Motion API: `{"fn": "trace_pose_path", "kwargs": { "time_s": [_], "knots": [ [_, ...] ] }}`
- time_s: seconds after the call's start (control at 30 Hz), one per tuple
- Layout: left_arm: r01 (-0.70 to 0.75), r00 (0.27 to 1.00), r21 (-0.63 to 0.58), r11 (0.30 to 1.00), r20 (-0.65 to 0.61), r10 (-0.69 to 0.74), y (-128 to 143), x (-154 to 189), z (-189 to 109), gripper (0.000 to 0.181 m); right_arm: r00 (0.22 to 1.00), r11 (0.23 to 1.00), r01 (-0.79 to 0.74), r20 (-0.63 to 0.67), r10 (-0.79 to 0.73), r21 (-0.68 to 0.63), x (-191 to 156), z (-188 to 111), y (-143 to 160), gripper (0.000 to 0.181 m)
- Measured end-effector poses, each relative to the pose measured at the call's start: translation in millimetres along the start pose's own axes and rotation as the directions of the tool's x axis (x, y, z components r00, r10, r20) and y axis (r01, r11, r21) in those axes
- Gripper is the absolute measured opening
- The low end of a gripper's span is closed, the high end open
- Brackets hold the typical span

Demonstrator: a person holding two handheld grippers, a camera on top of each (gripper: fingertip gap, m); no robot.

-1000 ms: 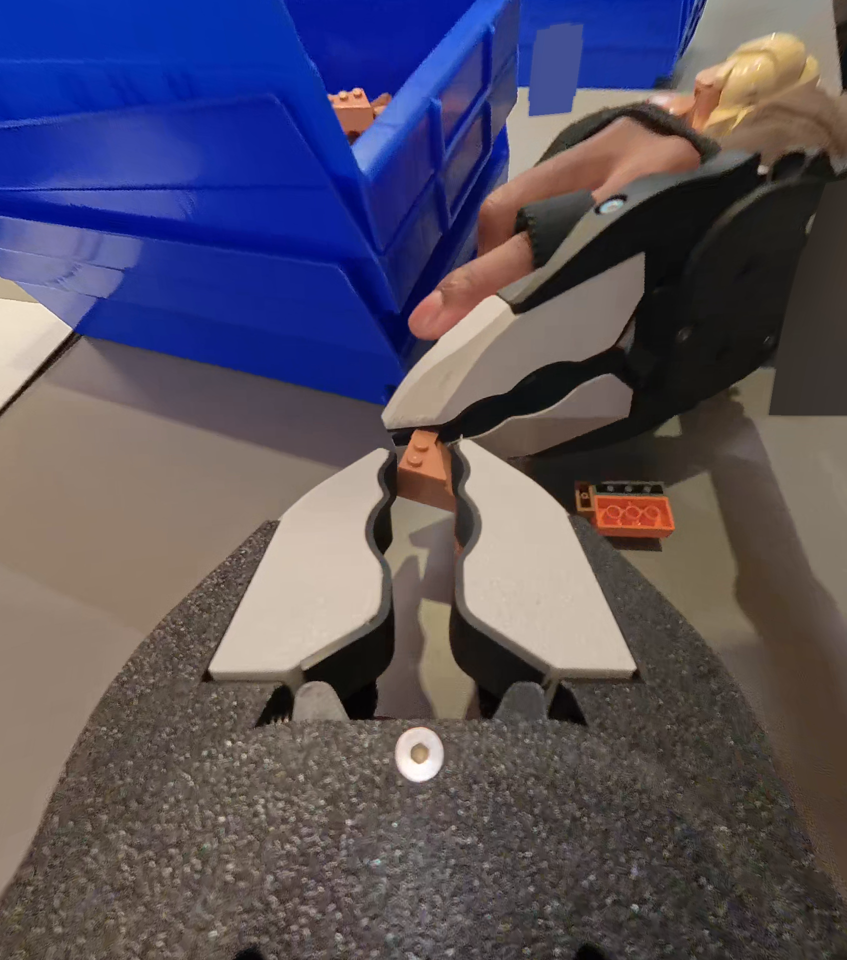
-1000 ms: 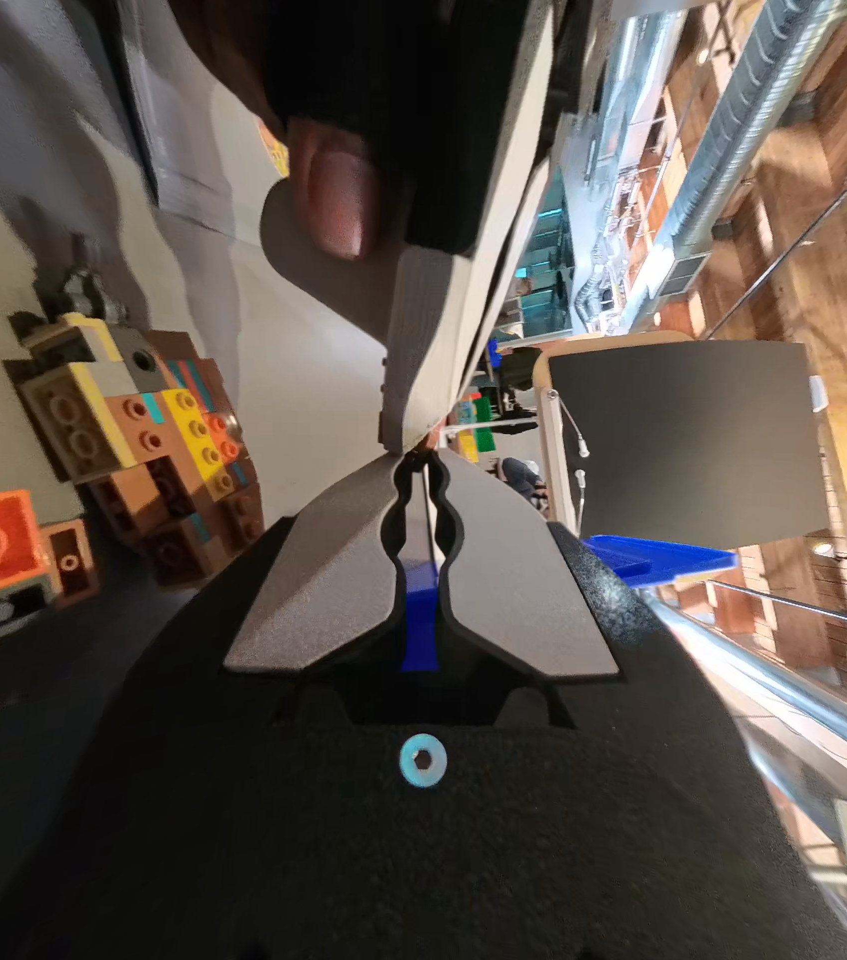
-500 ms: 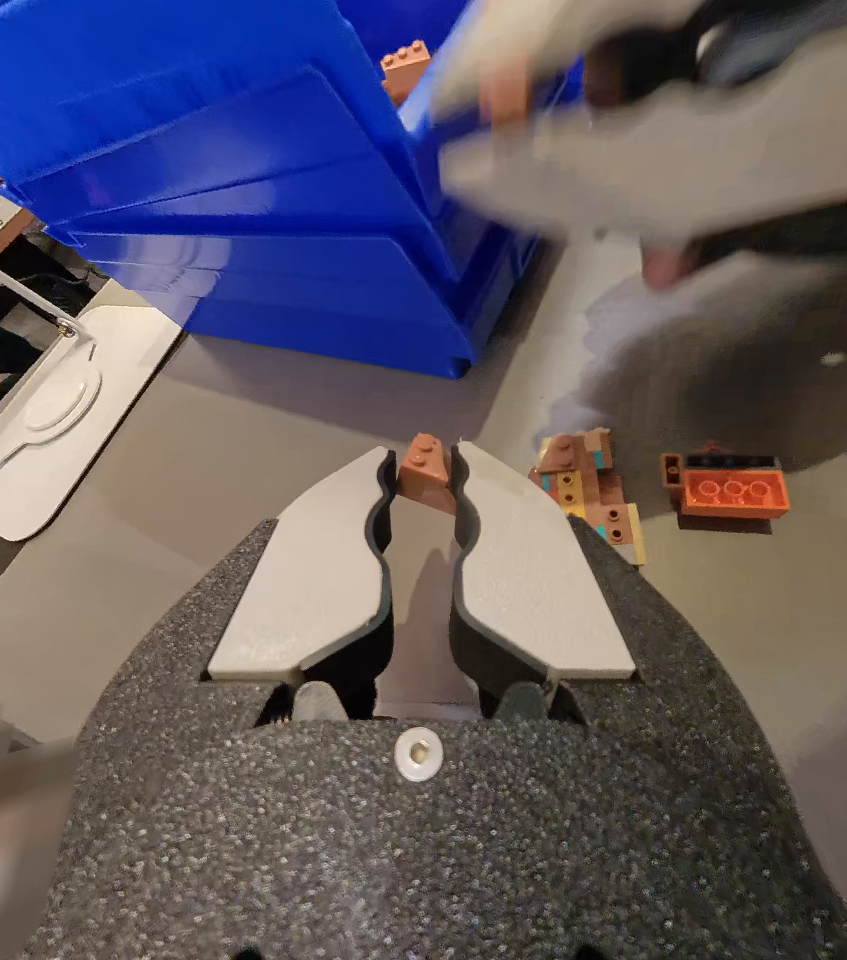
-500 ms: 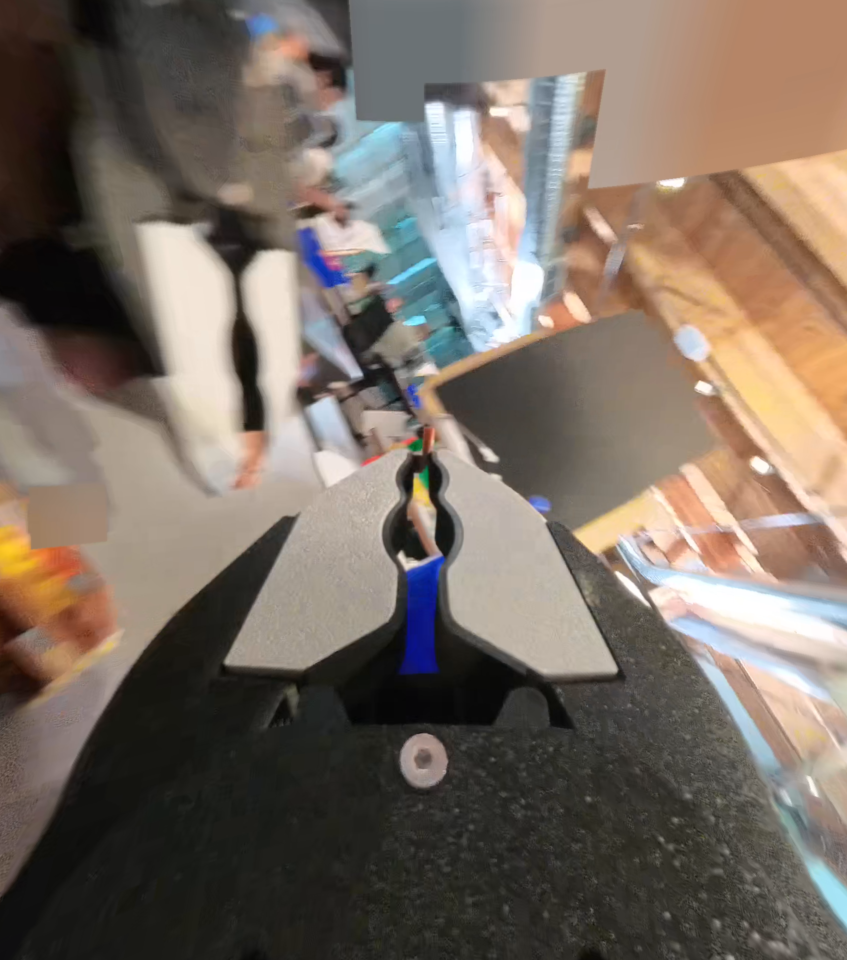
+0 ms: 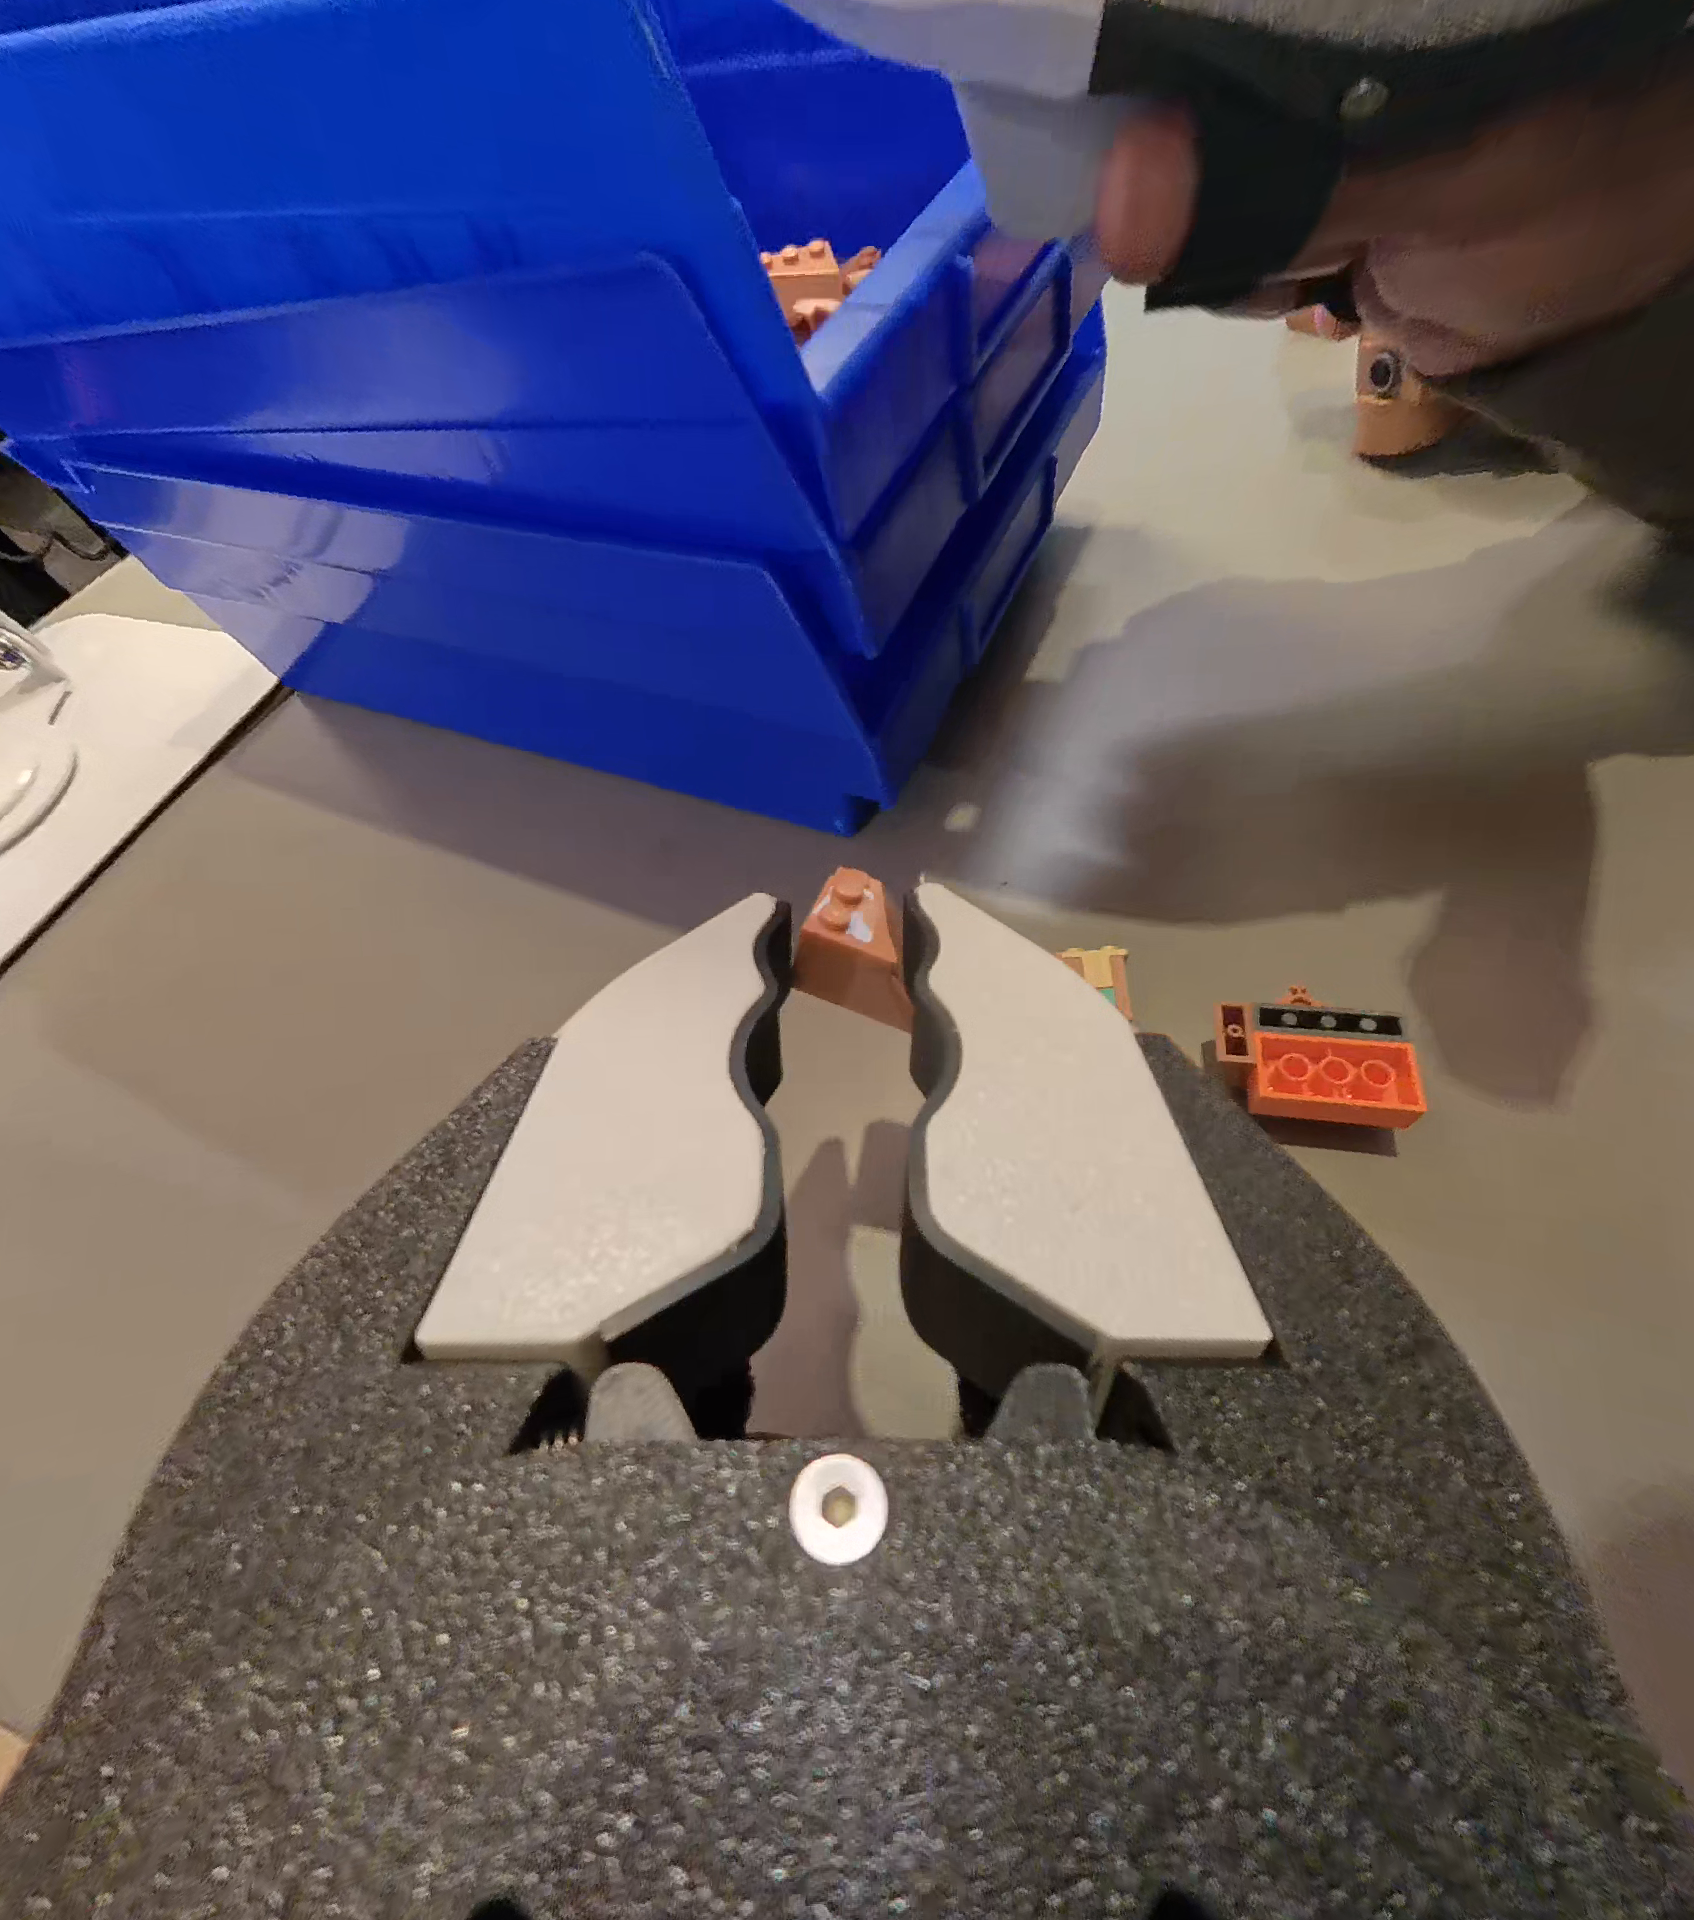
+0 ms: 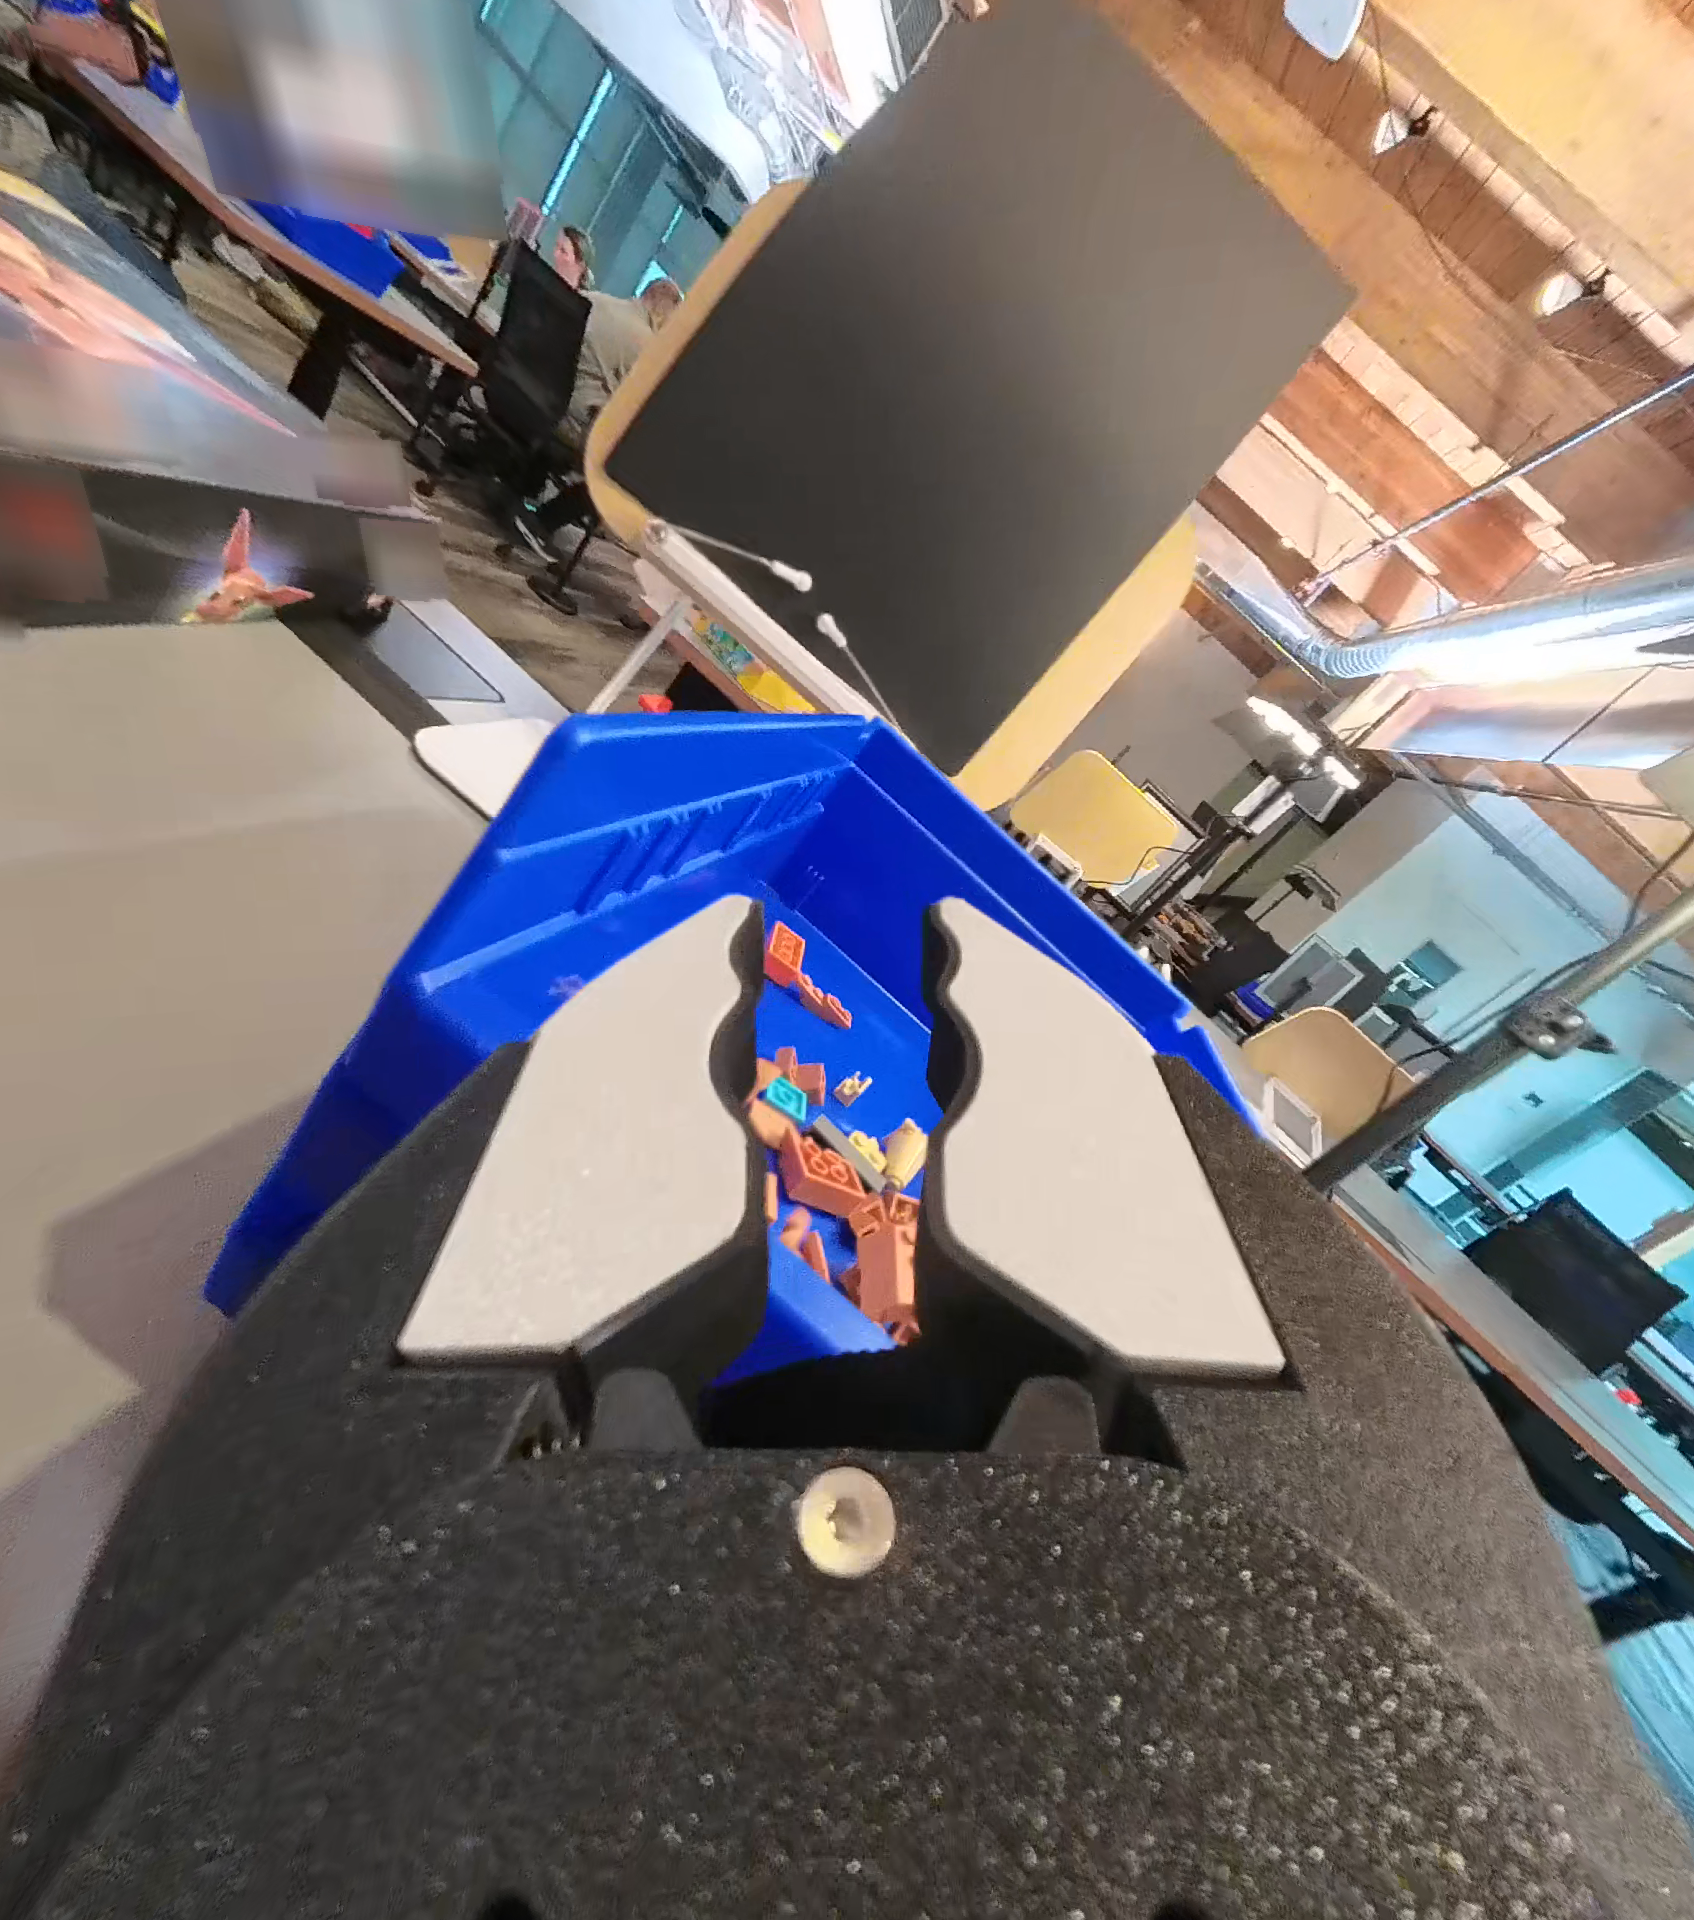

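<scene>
Above the blue bin (image 6: 614, 894), right gripper (image 6: 843, 925) jaws wide; left gripper (image 5: 845, 914) pinches brown brick (image 5: 848, 951).

Left wrist view sits low over the grey table (image 5: 303, 1039), facing forward and down, close to loose bricks, with stacked blue bins (image 5: 469, 436) far left. Right wrist view rides higher, tilted, looking down into the top blue bin (image 6: 677, 831) and out across the room. Both views share the bins and table.
</scene>
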State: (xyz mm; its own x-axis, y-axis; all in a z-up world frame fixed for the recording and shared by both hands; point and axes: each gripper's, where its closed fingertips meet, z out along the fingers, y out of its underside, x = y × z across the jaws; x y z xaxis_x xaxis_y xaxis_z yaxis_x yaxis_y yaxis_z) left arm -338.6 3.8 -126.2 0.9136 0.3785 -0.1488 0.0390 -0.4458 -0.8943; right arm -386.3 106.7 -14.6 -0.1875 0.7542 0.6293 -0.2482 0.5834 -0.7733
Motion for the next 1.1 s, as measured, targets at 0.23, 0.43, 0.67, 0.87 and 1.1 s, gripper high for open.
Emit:
{"fn": "trace_pose_path", "kwargs": {
  "time_s": [0.23, 0.43, 0.67, 0.87, 1.1],
  "knots": [
    [0.041, 0.997, 0.083, 0.996, -0.076, -0.035, -10.9, 8.6, -2.8, 0.02, 0.924, 0.947, -0.018, 0.368, -0.107, 0.32, -77.1, -33.8, -35.6, 0.012],
    [-0.078, 0.994, 0.097, 0.992, -0.065, 0.085, -11.4, 13.6, -3.5, 0.02, 0.737, 0.973, -0.114, 0.674, -0.052, 0.2, -130.4, -44.8, -9.0, 0.018],
    [0.142, 0.964, 0.087, 0.986, -0.24, -0.118, -11.2, 25.8, -3.2, 0.02, 0.705, 0.954, 0.061, 0.664, -0.25, 0.294, -154.0, -51.8, 10.8, 0.028],
    [0.296, 0.902, 0.058, 0.953, -0.344, -0.259, -11.8, 32.9, -2.8, 0.02, 0.754, 0.933, 0.121, 0.581, -0.308, 0.338, -155.4, -48.2, 6.5, 0.03],
    [0.453, 0.843, 0.107, 0.885, -0.374, -0.387, -23.4, 27.2, -2.3, 0.022, 0.823, 0.946, 0.111, 0.505, -0.259, 0.304, -149.2, -40.1, 0.4, 0.017]
  ]
}}
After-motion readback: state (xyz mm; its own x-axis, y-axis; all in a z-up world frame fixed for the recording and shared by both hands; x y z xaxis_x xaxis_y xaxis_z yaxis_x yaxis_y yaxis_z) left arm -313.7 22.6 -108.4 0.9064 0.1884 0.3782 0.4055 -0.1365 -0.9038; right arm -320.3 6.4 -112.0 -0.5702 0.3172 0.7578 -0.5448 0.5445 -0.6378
